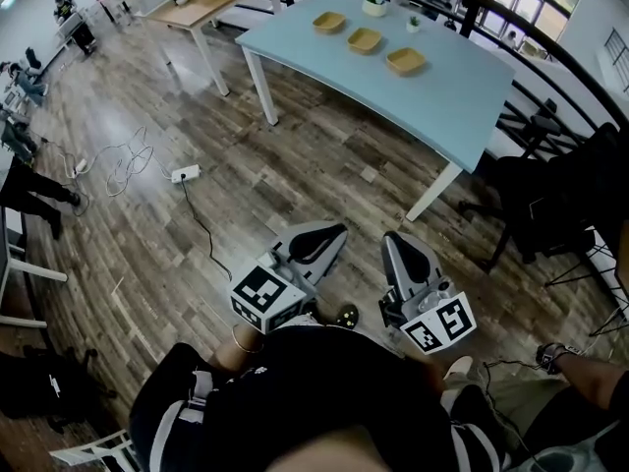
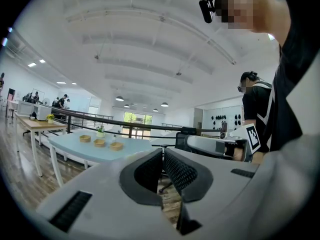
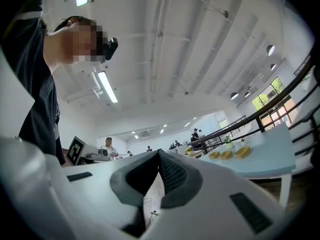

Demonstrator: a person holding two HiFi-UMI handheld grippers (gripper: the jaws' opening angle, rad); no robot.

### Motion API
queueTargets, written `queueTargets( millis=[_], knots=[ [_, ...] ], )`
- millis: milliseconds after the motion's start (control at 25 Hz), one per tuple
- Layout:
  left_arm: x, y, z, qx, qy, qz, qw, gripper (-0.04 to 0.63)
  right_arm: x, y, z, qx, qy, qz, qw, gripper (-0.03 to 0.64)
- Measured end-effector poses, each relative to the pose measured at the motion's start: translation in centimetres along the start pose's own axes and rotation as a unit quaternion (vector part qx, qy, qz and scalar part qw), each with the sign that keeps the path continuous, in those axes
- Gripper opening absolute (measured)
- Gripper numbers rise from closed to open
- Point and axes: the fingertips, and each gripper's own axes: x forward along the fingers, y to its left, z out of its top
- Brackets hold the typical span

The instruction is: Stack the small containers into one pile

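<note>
the head view shows our left tool (image 1: 322, 237) and right tool (image 1: 403, 251) low over the wood floor (image 1: 295, 155), well apart from the pale blue bench (image 1: 452, 106). only the gripper views show the jaws: both pairs closed, empty. three shallow tan containers (image 1: 365, 39) sit unstacked in a row on the bench.

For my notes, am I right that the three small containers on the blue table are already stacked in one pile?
Not quite: the head view shows the three small containers lying apart in a row on the blue table, none stacked on another.
</note>
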Motion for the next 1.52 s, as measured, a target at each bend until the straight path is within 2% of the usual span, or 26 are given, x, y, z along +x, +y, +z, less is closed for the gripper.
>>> queueTargets(
  millis=[480,840,1120,1520],
  knots=[
    [2.0,-1.5,0.0,0.000,-0.006,0.013,0.9999,0.021,-1.8,-1.7,0.6,-0.007,-0.002,0.012,1.000,0.002],
    [3.4,-2.3,0.6,0.008,-0.004,0.009,0.9999,0.021,-3.0,-2.8,0.7,0.004,-0.003,0.004,1.000,0.001],
    [3.3,-1.6,0.6,0.008,0.005,0.019,0.9998,0.021,-2.4,-3.1,0.8,0.002,-0.006,0.011,1.000,0.000],
    [5.3,-0.2,0.5,0.001,0.004,0.003,1.0000,0.021,-1.6,-4.7,0.8,0.007,-0.010,-0.007,1.000,0.000]
  ],
)
